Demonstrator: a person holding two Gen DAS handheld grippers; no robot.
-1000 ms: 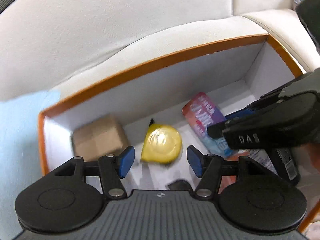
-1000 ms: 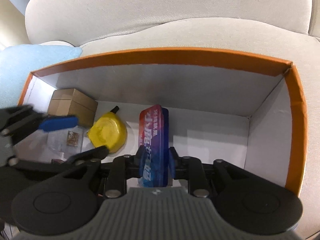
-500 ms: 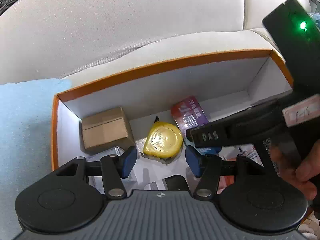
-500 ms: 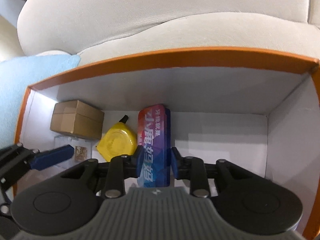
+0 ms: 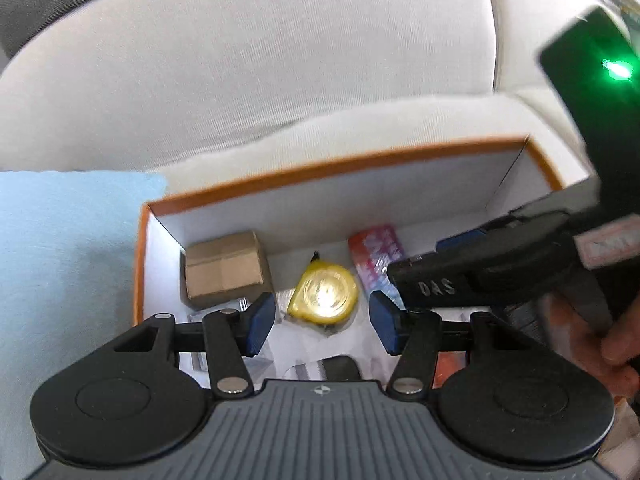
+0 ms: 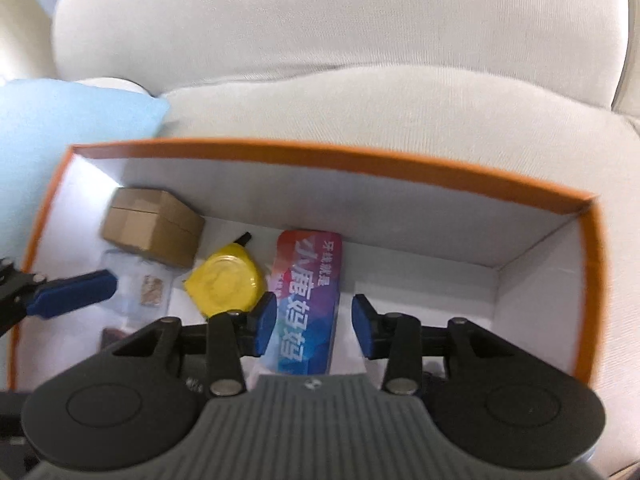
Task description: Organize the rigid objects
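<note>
The right gripper (image 6: 314, 322) stands open above the colourful pack (image 6: 308, 300), which lies flat on the floor of the orange-rimmed box (image 6: 360, 158), its far end near the back wall. The left pad overlaps the pack's left edge in this view; the right pad shows a gap to the pack. Whether the left pad touches the pack cannot be told. The left gripper (image 5: 322, 326) is also open and holds nothing, with the yellow tape measure (image 5: 324, 294) seen between its pads and farther off.

Hazards:
- Snagging. If the left pad is in contact, a sideways move could drag the pack against the tape measure just beside it.
- Collision between tools. In the left wrist view the right gripper's body crosses just beside the left gripper's right pad. A careless sweep by either could knock the other.
- Crowding on the left. The cardboard box (image 6: 154, 226) sits in the back left corner, with a clear packet (image 6: 140, 280) in front of it.

Open room:
- Right of the pack, the box floor is bare up to the right wall, judged the safest side for placing or shifting.
- The rim stands well above the contents, so exits should go upward before outward.
- The box rests on a cushioned seat (image 6: 360, 92), so it may tip or slide if pushed.
</note>
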